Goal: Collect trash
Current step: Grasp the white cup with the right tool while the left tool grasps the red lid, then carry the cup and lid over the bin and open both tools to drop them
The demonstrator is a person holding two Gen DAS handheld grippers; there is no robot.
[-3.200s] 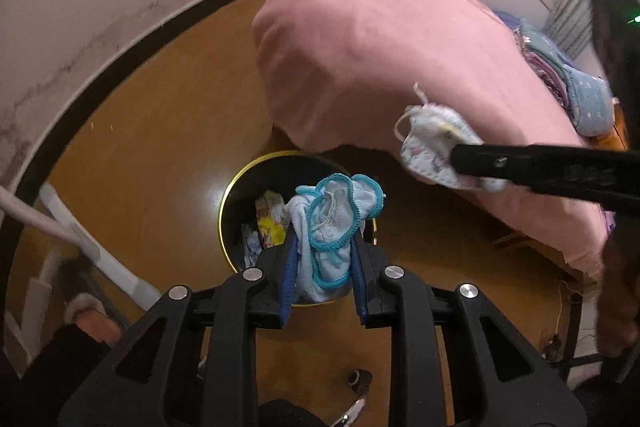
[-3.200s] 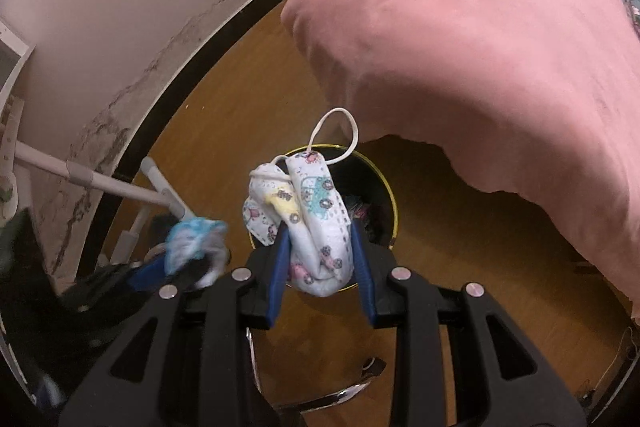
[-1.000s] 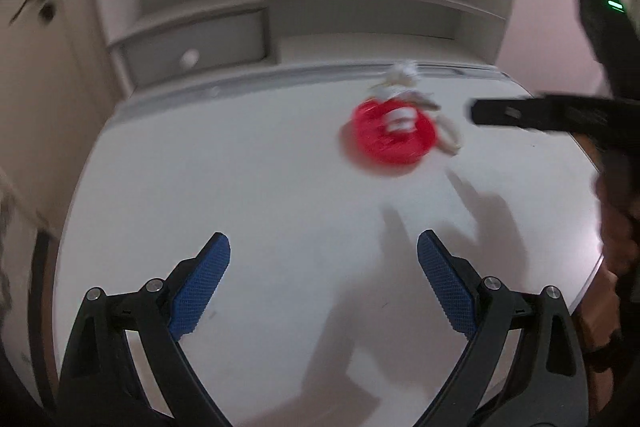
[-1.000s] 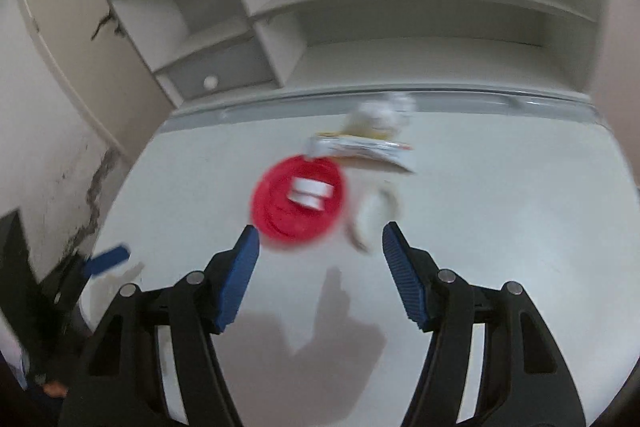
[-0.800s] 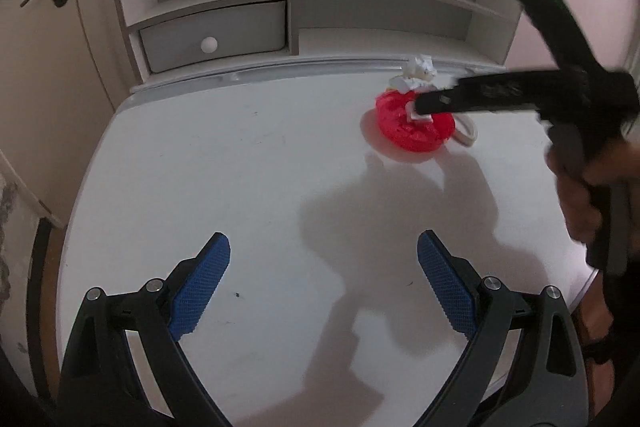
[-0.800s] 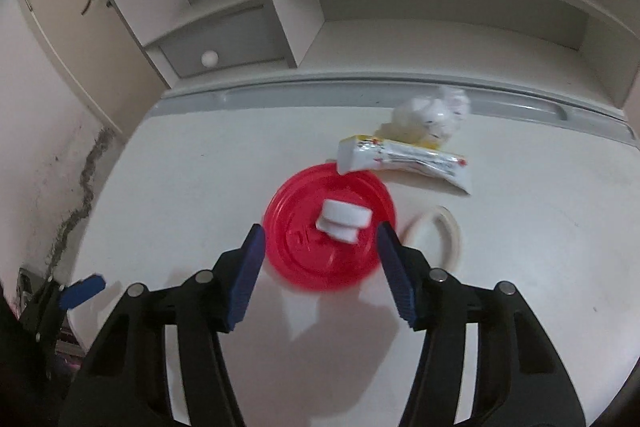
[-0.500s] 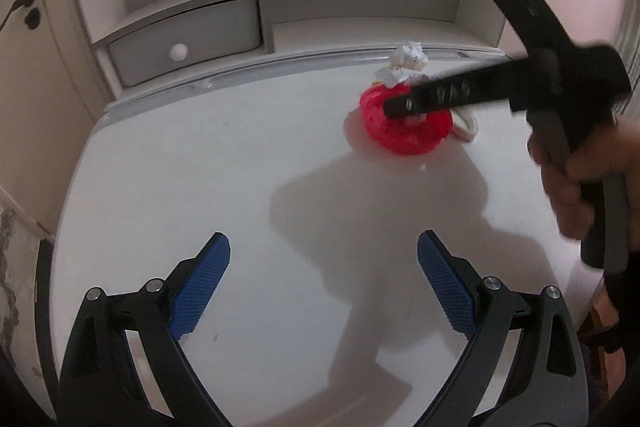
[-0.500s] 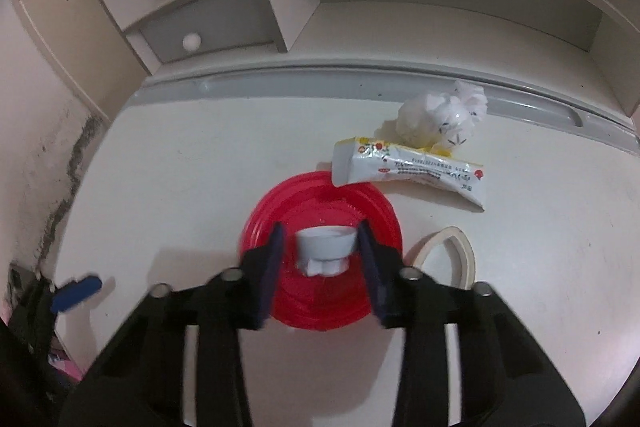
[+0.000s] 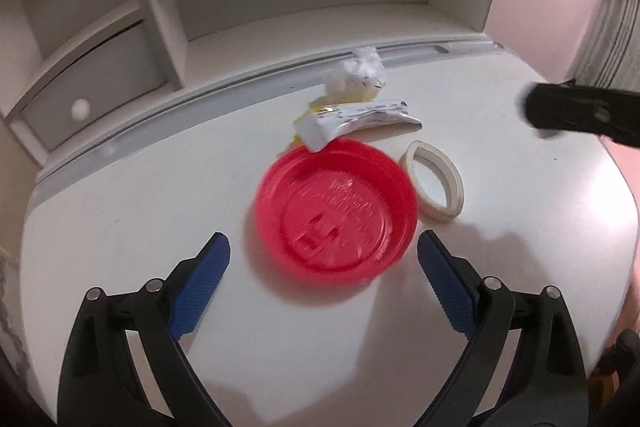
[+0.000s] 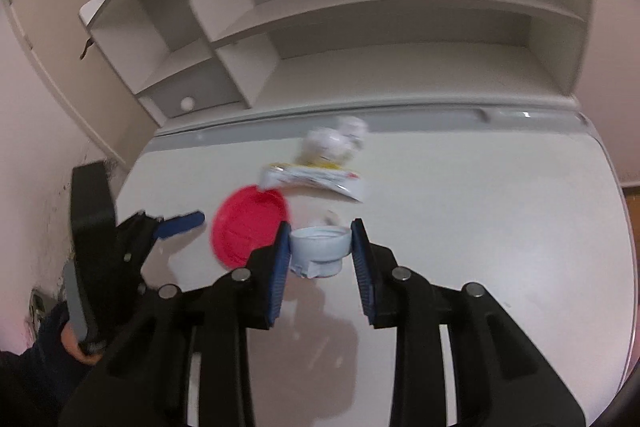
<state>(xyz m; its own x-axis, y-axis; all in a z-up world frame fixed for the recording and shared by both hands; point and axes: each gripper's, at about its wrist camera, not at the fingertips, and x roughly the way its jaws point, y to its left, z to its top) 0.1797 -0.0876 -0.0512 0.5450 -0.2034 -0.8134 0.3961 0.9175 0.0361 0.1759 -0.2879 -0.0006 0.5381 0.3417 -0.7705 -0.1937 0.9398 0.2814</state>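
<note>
A red plastic lid (image 9: 336, 211) lies on the white desk (image 9: 160, 227), just ahead of my open, empty left gripper (image 9: 322, 259). Behind it lie a white wrapper (image 9: 352, 117), a crumpled tissue (image 9: 358, 75) and a tape ring (image 9: 434, 183). My right gripper (image 10: 320, 251) is shut on a small white cap (image 10: 318, 247), held above the desk to the right of the red lid (image 10: 248, 227). The right gripper also shows as a dark bar in the left wrist view (image 9: 580, 111).
White shelves (image 9: 280, 7) and a small drawer with a knob (image 9: 80, 105) stand at the back of the desk. The desk's right edge (image 10: 624, 227) meets a wooden floor. The left gripper shows at the left in the right wrist view (image 10: 176, 223).
The right gripper closed on the white cap that sat on the red lid and lifted it away to the right. The left gripper moved up close to the red lid.
</note>
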